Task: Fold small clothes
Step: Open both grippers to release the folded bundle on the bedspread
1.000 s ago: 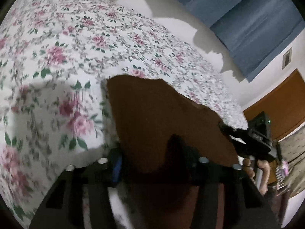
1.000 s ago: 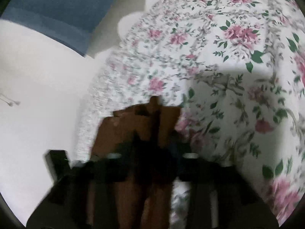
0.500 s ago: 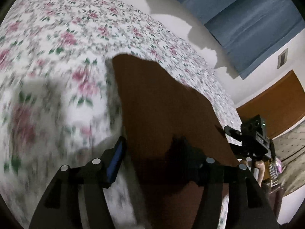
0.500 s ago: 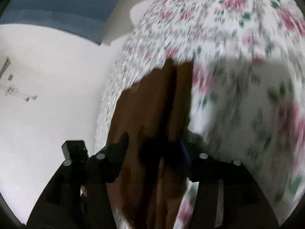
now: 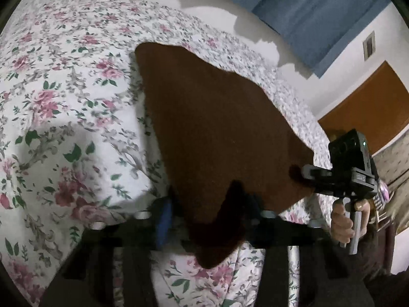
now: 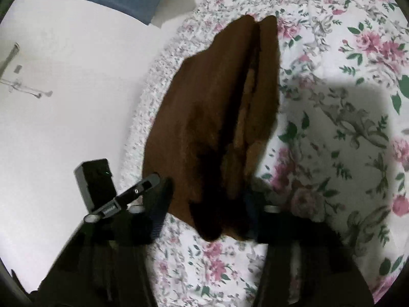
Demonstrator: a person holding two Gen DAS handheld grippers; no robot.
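Note:
A brown cloth (image 5: 214, 133) hangs stretched above the floral bedspread (image 5: 64, 102), held by both grippers at its near edge. My left gripper (image 5: 212, 215) is shut on one corner of it; the corner droops below the jaws. My right gripper (image 6: 207, 204) is shut on the other corner, and the cloth (image 6: 212, 107) shows there with a lengthwise fold down its middle. The right gripper also shows in the left wrist view (image 5: 306, 172), at the cloth's right corner. The left gripper's camera block shows in the right wrist view (image 6: 94, 181).
The floral bedspread (image 6: 345, 128) fills most of both views. A white wall (image 6: 64, 102) and a blue curtain (image 5: 319, 18) lie behind the bed. A wooden door (image 5: 370, 107) stands at the right in the left wrist view.
Both grippers have lifted the brown cloth and pulled it out longer over the bed. The cloth now stretches farther from both cameras, and the motion blur has settled.

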